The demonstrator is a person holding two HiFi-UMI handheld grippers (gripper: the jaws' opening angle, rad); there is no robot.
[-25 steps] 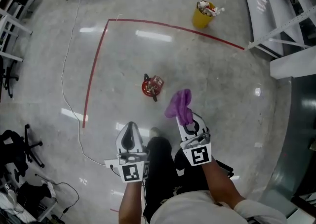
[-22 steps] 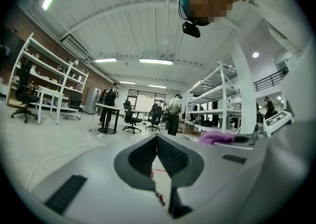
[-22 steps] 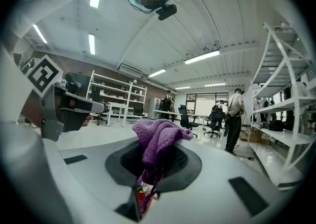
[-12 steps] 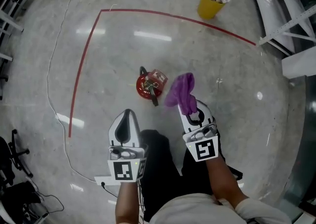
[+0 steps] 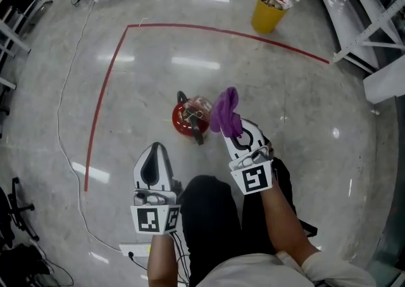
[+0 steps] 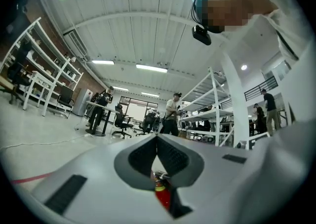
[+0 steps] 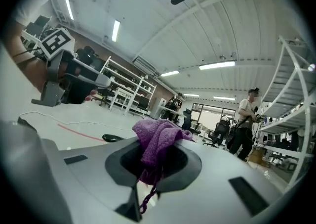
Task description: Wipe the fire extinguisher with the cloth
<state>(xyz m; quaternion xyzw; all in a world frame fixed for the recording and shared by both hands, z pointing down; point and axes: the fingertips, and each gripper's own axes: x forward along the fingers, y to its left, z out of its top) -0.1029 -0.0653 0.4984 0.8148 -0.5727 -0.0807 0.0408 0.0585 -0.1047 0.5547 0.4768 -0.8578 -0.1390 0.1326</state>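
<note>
A small red fire extinguisher (image 5: 188, 118) stands upright on the glossy grey floor (image 5: 297, 108), seen from above as a round red body with a black handle and hose on top. Just to its right, the right gripper (image 5: 231, 132) has its 2 jaws clamped on a bunched purple knitted cloth (image 5: 225, 109), held beside the extinguisher's top. The left gripper (image 5: 155, 149), nearer the person, has its jaws pressed together on nothing.

Head view steeply down on floor (image 5: 316, 121); gripper views low, near-level; fire extinguisher (image 5: 188, 118) shared with left.
</note>
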